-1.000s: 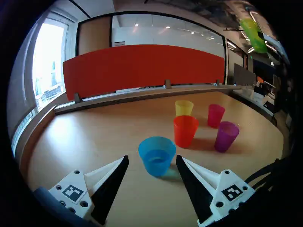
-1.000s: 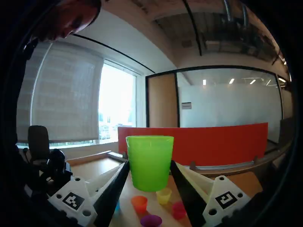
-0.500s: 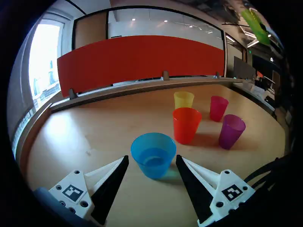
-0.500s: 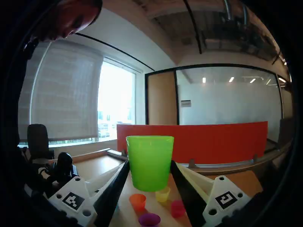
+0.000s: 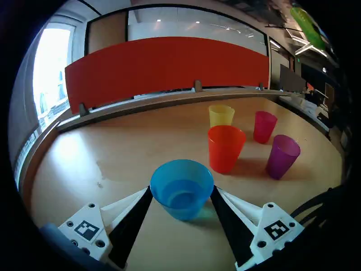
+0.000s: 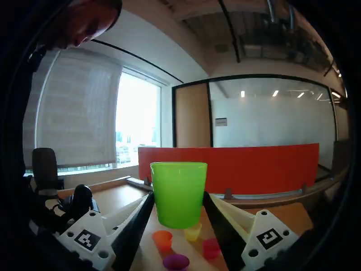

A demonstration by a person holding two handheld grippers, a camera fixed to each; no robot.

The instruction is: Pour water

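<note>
A blue cup point(image 5: 182, 189) with a little water in it stands on the wooden table point(image 5: 113, 149). My left gripper point(image 5: 181, 195) is open, and its black fingertips point(image 5: 137, 210) flank the cup's sides low down. In the right gripper view, my right gripper point(image 6: 178, 203) is shut on an upright green cup point(image 6: 179, 194), held high above the table. That green cup point(image 5: 309, 29) also appears at the top right of the left gripper view. I cannot see what is inside it.
An orange cup point(image 5: 224, 148), a yellow cup point(image 5: 221, 115), a pink cup point(image 5: 264, 127) and a purple cup point(image 5: 282, 156) stand to the right behind the blue one. A red divider point(image 5: 167, 67) runs along the table's far edge. A person leans in at the upper left point(image 6: 76, 22).
My left gripper has moved forward, so the blue cup now sits between its fingertips instead of ahead of them. The right gripper holds the green cup almost still.
</note>
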